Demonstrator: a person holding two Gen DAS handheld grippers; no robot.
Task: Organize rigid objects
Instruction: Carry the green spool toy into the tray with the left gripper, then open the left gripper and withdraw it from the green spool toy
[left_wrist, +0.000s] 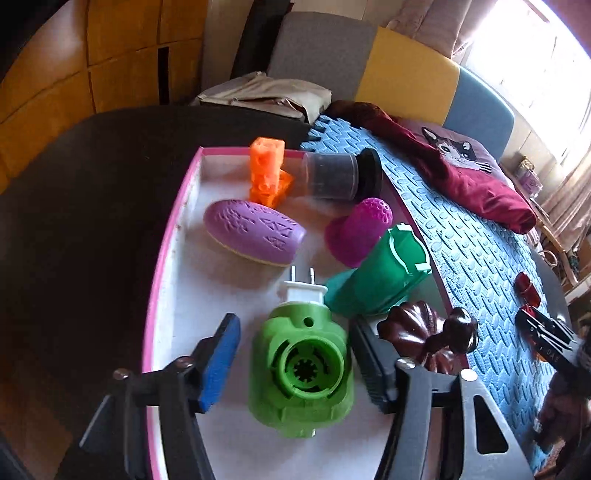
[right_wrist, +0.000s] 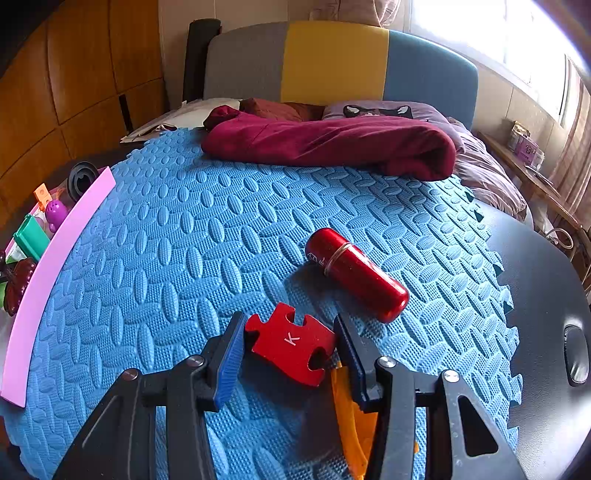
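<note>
Lying in a pink-rimmed tray (left_wrist: 162, 258), a green plug-in device (left_wrist: 301, 363) with white prongs, between the released, parted fingers of the left gripper (left_wrist: 295, 360), neither blue pad (left_wrist: 218, 365) pressing it; sharing the tray, a purple oval brush (left_wrist: 255, 230), orange block (left_wrist: 267, 170), clear jar (left_wrist: 332, 177), magenta cap (left_wrist: 360, 230), teal bin (left_wrist: 380, 277), dark brown ornament (left_wrist: 428, 334); on the blue foam mat (right_wrist: 184, 240) beside the tray, a red puzzle piece (right_wrist: 291, 345) marked K, clenched between the right gripper (right_wrist: 290, 350); just beyond, a red metal cylinder (right_wrist: 356, 273) on its side; under the right finger, an orange piece (right_wrist: 349, 417).
</note>
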